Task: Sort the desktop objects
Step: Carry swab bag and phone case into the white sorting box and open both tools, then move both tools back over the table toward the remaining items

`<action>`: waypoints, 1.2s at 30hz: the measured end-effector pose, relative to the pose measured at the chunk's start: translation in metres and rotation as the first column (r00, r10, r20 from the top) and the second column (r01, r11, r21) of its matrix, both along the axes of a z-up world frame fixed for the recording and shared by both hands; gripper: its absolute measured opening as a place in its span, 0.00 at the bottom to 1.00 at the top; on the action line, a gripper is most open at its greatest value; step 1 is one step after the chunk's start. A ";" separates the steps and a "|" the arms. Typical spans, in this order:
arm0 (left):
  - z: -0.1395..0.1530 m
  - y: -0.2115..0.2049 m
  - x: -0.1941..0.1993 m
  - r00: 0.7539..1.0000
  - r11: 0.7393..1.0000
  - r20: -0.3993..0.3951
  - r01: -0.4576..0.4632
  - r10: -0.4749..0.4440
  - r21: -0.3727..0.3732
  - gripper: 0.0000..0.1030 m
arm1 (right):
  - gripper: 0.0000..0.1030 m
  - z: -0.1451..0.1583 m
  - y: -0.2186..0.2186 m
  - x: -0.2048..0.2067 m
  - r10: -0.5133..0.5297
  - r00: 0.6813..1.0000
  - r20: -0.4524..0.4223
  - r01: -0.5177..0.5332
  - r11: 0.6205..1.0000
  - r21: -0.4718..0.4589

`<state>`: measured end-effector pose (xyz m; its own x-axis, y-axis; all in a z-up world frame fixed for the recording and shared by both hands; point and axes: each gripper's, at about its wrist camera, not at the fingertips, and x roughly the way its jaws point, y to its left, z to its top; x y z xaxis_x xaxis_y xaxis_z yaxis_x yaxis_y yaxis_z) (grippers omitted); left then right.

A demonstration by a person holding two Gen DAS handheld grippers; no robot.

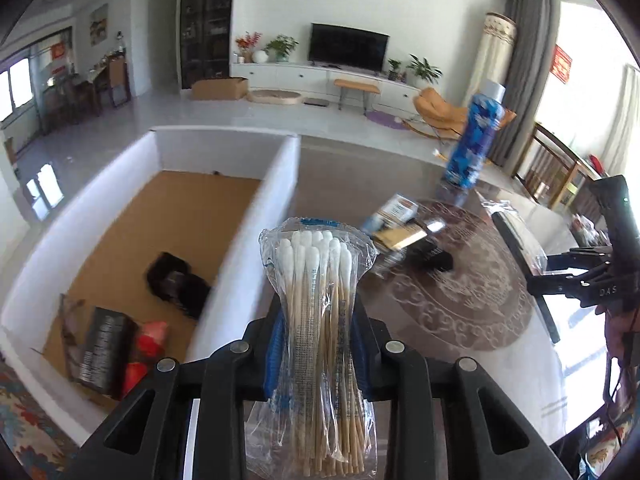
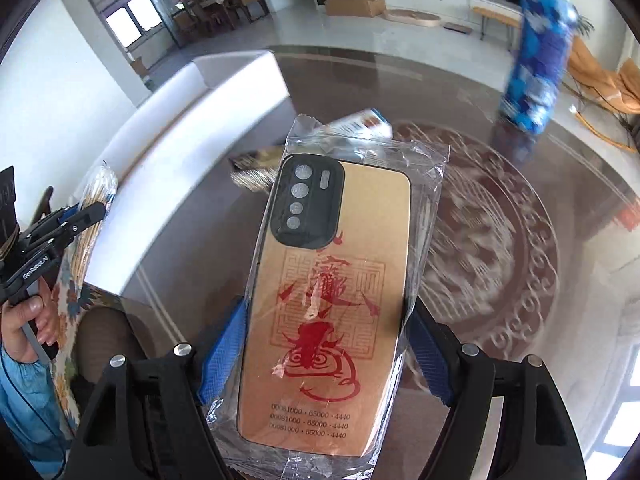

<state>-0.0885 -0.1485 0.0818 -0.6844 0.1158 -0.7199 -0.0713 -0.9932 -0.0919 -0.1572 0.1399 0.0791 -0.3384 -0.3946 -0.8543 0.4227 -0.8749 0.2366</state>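
Clear-wrapped cotton swabs (image 1: pixel 316 300), clamped in left gripper (image 1: pixel 316 344), above near wall of white box (image 1: pixel 256 216); box left, holding dark packets (image 1: pixel 176 284) and red item (image 1: pixel 146 344). Tabletop (image 1: pixel 460 320) right, open. Right wrist: bagged phone case (image 2: pixel 332 304) pinched in right gripper (image 2: pixel 328 344); blue bottle (image 2: pixel 536 60) far right; tabletop between bare.

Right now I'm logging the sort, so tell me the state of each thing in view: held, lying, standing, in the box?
Left tongs: shut on the cotton swab pack.
Cotton swab pack: sealed, held off the table.
Right tongs: shut on the phone case.
Phone case: in clear wrap, held.
Blue bottle: standing on the table, capped.
White box: open, a few items inside.
Small carton: lying on the table.
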 end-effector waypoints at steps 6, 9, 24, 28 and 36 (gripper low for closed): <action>0.015 -0.120 -0.025 0.977 0.977 0.010 -0.210 0.211 -0.046 0.28 | 0.76 0.059 -0.174 -0.044 0.161 0.982 -0.094 -0.175 0.971 -0.162; 0.002 -0.154 -0.037 0.964 0.965 0.044 -0.260 0.261 -0.040 0.28 | 0.76 0.059 -0.249 -0.063 0.208 0.971 -0.114 -0.229 0.950 -0.212; -0.071 -0.180 -0.057 0.919 0.942 0.204 -0.322 0.336 -0.098 0.45 | 0.93 -0.040 -0.325 -0.086 0.208 0.976 -0.068 -0.218 0.952 -0.214; -0.037 -0.133 -0.033 0.957 0.961 0.099 -0.266 0.273 -0.076 0.53 | 0.97 -0.010 -0.241 -0.052 0.155 0.970 -0.189 -0.194 0.957 -0.215; -0.038 0.051 0.007 0.988 0.990 0.090 0.130 -0.125 -0.051 0.92 | 1.00 -0.061 -0.013 0.037 -0.075 0.965 -0.252 0.092 0.994 0.057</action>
<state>-0.0810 -0.0971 0.0434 -0.6019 0.1553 -0.7833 -0.1920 -0.9803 -0.0468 -0.1204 0.1270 0.0178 -0.5730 -0.2997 -0.7628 0.3853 -0.9200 0.0720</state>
